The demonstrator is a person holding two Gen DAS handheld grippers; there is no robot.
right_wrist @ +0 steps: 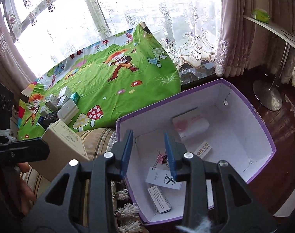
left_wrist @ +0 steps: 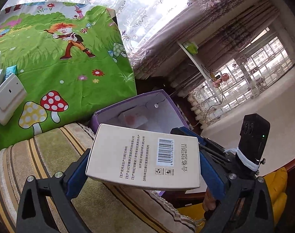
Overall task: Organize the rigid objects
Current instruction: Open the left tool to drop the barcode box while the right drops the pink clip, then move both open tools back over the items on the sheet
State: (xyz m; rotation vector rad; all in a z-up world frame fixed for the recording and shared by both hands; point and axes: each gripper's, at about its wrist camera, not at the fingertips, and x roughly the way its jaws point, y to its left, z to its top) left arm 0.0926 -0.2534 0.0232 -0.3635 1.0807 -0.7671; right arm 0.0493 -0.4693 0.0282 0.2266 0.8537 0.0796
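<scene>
The beige carton (left_wrist: pixel 143 155) sat clamped flat between the left gripper's (left_wrist: pixel 143 161) jaws, held near the purple box's (right_wrist: pixel 263 136) rim, presumably for dropping inside. The right gripper (right_wrist: pixel 148 153) hovered over that box, jaws apart and empty.

Both wrist cameras look down along their tongs, close over the shared purple box (left_wrist: pixel 174 104) (right_wrist: pixel 263 128).

A matt beige cardboard carton (left_wrist: pixel 143 156) sits between blue, seemingly rubbery pads (left_wrist: pixel 77 172) on black plastic, near a smooth purple paperboard box (right_wrist: pixel 263 128) with white lining, printed green cotton-like cloth (right_wrist: pixel 112 89) and striped woven rug (left_wrist: pixel 21 167).
</scene>
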